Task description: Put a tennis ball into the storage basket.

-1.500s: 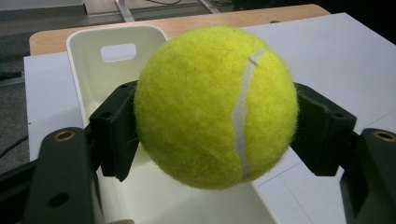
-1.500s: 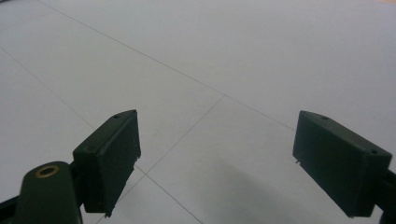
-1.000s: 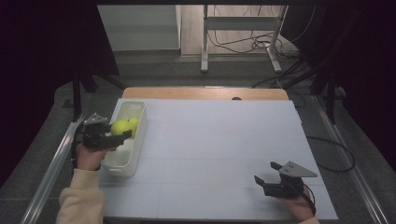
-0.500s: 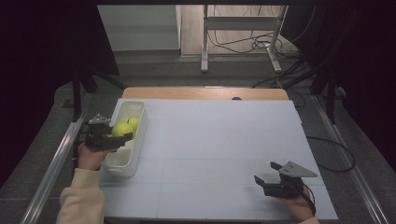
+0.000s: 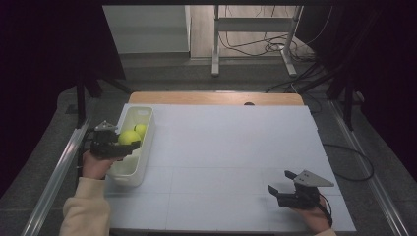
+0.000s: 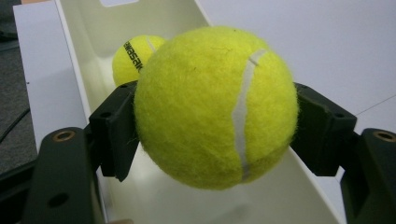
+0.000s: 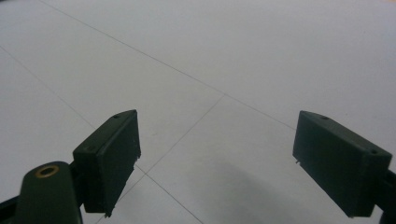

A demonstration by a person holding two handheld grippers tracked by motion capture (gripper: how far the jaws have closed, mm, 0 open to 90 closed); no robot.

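- Our left gripper (image 6: pixel 217 140) is clamped on a yellow tennis ball (image 6: pixel 215 106), one black jaw pressed to each side of it (the white seam runs down the face turned toward the camera).
- In the high view we hold that ball (image 5: pixel 129 137) over the near half of the white bin (image 5: pixel 129 173), which stands along the left edge of the white table (image 5: pixel 231 147); our left gripper (image 5: pixel 123 147) reaches in over the bin's left wall.
- A second tennis ball (image 6: pixel 133 57) lies inside the bin (image 6: pixel 88 56) beyond the held one, black lettering showing on it; from above it (image 5: pixel 141 129) sits just behind the held ball.
- Our right gripper (image 7: pixel 217 163) is wide open with nothing between its jaws, above bare table (image 7: pixel 233 60).
- From above, that gripper (image 5: pixel 279 183) is at the near right of the table, well apart from the bin.
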